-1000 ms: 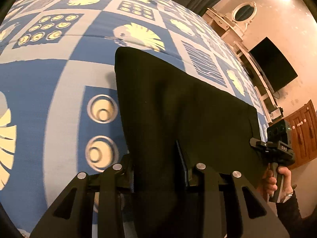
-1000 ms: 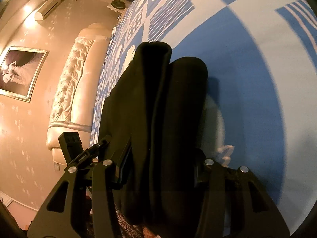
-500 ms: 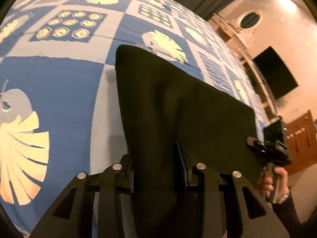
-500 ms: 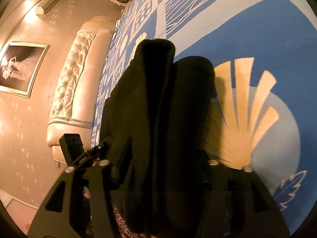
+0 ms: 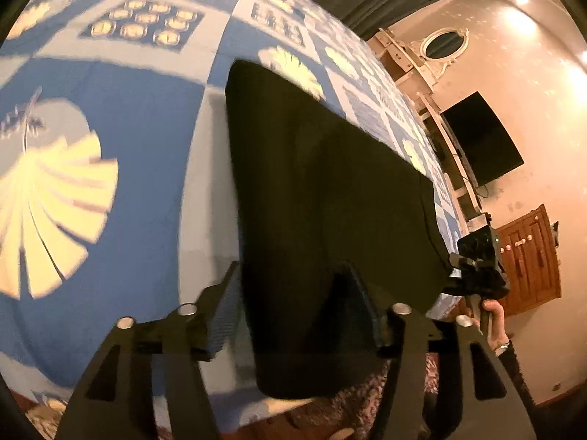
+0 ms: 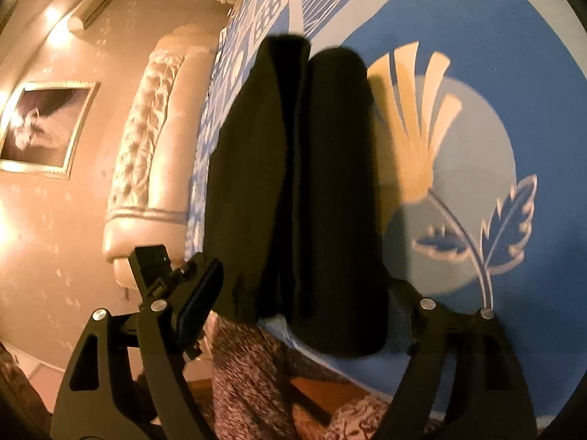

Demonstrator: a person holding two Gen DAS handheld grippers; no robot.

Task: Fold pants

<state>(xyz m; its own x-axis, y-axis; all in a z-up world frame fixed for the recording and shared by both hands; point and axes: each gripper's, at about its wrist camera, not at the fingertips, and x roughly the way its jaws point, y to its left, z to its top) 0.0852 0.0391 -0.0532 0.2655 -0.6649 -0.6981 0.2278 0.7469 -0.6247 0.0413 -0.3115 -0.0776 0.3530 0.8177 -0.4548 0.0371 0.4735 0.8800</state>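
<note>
The black pants (image 5: pixel 323 198) lie folded on the blue patterned bedspread (image 5: pixel 139 139), their near end hanging past the bed's edge. In the right wrist view they show end-on as a thick stacked fold (image 6: pixel 301 183). My left gripper (image 5: pixel 293 300) has its jaws spread wide, with the pants' near edge lying between the fingers. My right gripper (image 6: pixel 293 315) is also spread wide around the fold's end. The right gripper also shows in the left wrist view (image 5: pixel 477 271), at the pants' right corner.
The bedspread (image 6: pixel 477 117) has yellow fan and leaf prints. A tufted headboard (image 6: pixel 146 154) and a framed picture (image 6: pixel 40 124) are at left. A wall TV (image 5: pixel 480 139) and a wooden cabinet (image 5: pixel 528 260) stand at right. A patterned rug (image 6: pixel 249 385) lies below the bed's edge.
Both grippers' jaws have widened from gripping the pants to standing open. Both have pulled back toward the bed's edge, and the pants' near end now hangs over it.
</note>
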